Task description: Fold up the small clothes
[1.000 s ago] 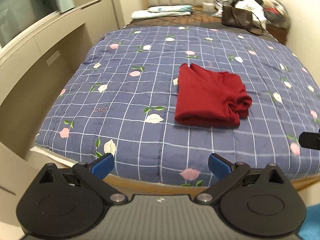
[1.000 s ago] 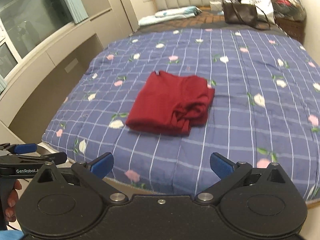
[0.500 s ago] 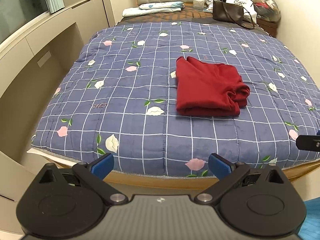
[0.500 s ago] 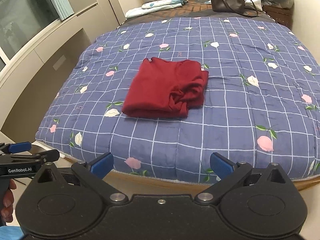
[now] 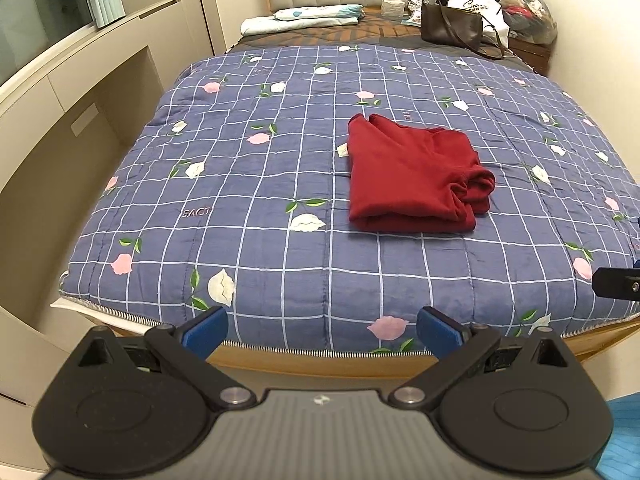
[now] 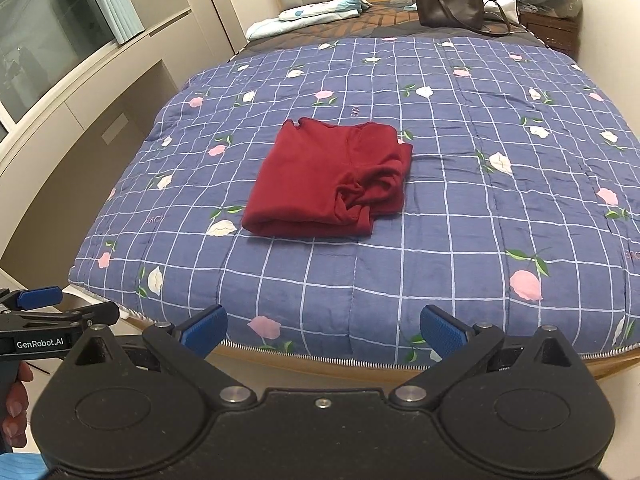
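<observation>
Folded red garment (image 5: 412,178) on the bed (image 5: 280,332), both claws held back off the foot end.

Landmark is the bed, under a blue checked floral quilt (image 5: 280,200): the red garment lies near the quilt's middle, folded into a squarish stack with a bunched sleeve at its near-right corner. A dark handbag (image 5: 450,30) sits up at the head end. The left claw (image 5: 320,326) and the right claw (image 6: 323,326) hover beyond the foot edge, fingers spread wide, gripping nothing.

Left gripper (image 5: 322,330) and right gripper (image 6: 323,330) spread wide
</observation>
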`<state>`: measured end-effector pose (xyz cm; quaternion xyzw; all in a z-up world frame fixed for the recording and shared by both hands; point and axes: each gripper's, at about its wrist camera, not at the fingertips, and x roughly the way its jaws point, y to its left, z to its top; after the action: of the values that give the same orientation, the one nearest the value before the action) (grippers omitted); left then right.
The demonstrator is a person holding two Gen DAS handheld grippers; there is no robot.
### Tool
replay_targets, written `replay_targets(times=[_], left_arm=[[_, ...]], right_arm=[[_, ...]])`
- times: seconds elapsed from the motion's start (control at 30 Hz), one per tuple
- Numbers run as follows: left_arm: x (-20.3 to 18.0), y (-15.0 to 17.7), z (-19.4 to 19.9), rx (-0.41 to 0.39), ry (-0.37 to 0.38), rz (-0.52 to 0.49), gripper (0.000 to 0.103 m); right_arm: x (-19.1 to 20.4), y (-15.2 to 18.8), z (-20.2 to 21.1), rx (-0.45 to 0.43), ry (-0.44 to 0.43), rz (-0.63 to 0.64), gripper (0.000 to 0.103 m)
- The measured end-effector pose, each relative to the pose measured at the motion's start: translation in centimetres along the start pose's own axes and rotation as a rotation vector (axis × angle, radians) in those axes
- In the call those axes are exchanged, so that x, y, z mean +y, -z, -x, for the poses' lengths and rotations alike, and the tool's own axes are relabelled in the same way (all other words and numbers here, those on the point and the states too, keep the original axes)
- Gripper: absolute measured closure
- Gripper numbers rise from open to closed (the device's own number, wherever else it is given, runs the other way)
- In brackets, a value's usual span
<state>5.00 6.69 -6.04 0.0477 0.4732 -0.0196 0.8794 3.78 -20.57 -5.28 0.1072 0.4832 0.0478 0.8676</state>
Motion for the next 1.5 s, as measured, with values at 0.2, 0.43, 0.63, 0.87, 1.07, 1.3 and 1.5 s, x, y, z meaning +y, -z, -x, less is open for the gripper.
replay_targets(times=[0.2, 0.43, 0.63, 0.87, 1.07, 1.3, 1.5], left_arm=[[-0.07, -0.07, -0.02, 0.0, -0.002, 0.001, 0.001], [-0.04, -0.04, -0.05, 0.002, 0.0, 0.0, 0.001], [-0.08, -0.03, -0.09, 0.002, -0.002, 0.0, 0.001], [-0.22, 0.0, -0.17, 0.005, -0.003, 0.0, 0.001], [-0.46, 0.14, -0.2, 0.009, -0.003, 0.008, 0.001], [-0.55, 0.17, -0.15, 0.011, -0.004, 0.01, 0.001], [-0.48, 0.22, -0.15, 0.011, -0.001, 0.009, 0.001]], right_arm=[[-0.04, 0.0, -0.04, -0.001, 0.0, 0.0, 0.001], [-0.09, -0.03, -0.04, -0.001, -0.001, 0.0, 0.001], [-0.12, -0.09, -0.06, -0.001, -0.001, 0.0, 0.001], [-0.12, -0.36, -0.05, -0.002, -0.004, -0.001, 0.001], [-0.16, -0.56, -0.01, 0.002, -0.007, -0.004, 0.001], [-0.19, -0.55, -0.09, 0.004, -0.008, -0.005, 0.001], [-0.19, -0.53, -0.09, 0.003, -0.008, -0.005, 0.001]])
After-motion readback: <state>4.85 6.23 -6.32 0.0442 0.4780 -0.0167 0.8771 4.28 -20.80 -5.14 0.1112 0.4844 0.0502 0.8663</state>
